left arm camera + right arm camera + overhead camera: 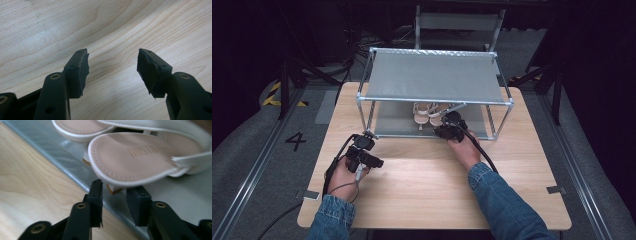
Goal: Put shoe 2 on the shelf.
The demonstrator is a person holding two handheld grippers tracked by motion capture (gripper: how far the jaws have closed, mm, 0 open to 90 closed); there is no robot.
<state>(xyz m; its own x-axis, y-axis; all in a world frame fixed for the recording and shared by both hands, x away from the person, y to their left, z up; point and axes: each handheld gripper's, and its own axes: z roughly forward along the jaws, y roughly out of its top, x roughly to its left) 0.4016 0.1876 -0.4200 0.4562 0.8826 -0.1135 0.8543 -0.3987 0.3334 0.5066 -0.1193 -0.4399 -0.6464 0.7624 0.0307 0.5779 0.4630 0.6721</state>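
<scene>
Black jaws of the right hand-held gripper stand a little apart, released, with the heel of the near sandal just beyond the tips and no pad pressing on it. That gap makes sense: the sandal sits flat on the rack's lower shelf, just inside its front edge, so it looks set down and let go. Beside it, touching or nearly so, lies the second sandal, heels toward the person; the pair is lined up as shoes on a rack should be. From above, the right hand-held gripper reaches under the rack, whose grey top shelf hides part of the pair. Over on the left, the other hand-held gripper hovers open and idle above the bare surface, holding nothing and well apart from the rack, out of the way.
</scene>
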